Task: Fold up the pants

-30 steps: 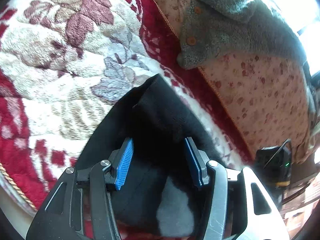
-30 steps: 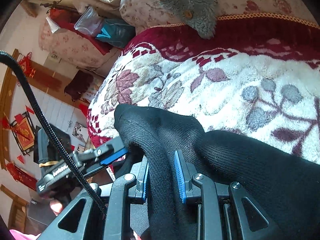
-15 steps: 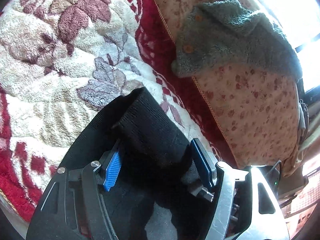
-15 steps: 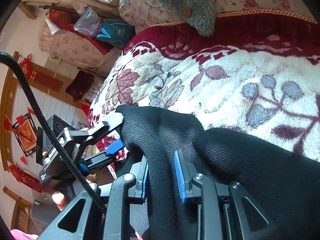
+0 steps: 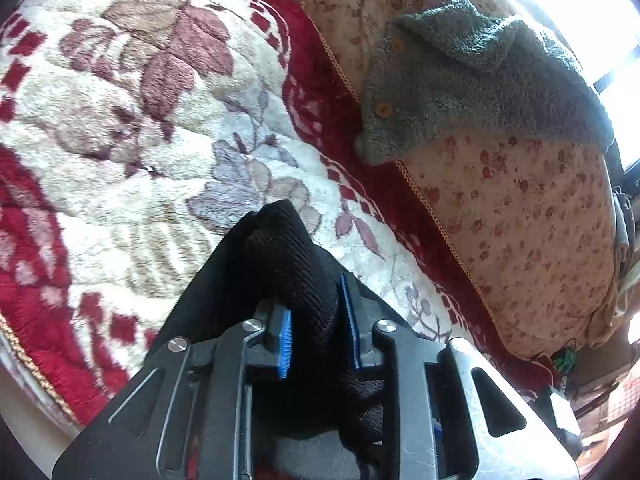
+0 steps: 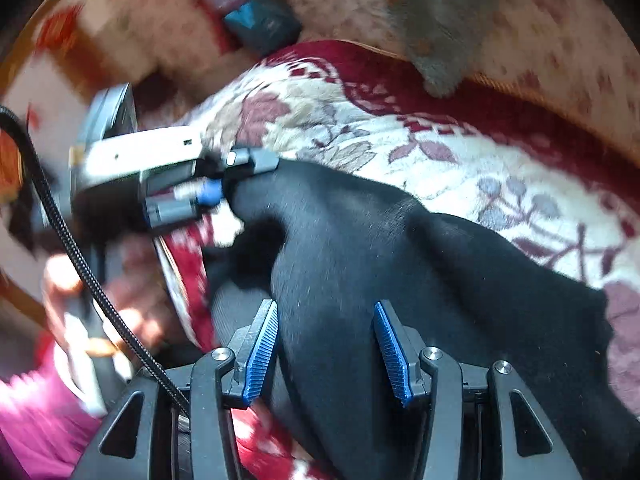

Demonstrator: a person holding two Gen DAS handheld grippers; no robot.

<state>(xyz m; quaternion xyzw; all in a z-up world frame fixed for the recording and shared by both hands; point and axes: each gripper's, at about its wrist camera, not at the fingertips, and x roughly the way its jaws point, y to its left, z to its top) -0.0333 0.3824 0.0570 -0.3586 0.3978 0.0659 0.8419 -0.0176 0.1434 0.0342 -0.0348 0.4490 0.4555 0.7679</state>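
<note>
The left gripper [image 5: 316,328] has just closed, its blue pads pinching a bunched fold of the black pants [image 6: 400,280]. The right gripper [image 6: 326,356] has just opened, its jaws standing apart with the cloth lying loose between them. The pants lie on a floral blanket [image 5: 140,120]. At two o'clock beyond lies a grey fleece [image 5: 480,92].

Floral blanket [image 5: 132,128], black pants [image 6: 400,264], grey garment [image 5: 472,84]

Floral blanket [image 5: 132,128], bright window [image 5: 592,8]
</note>
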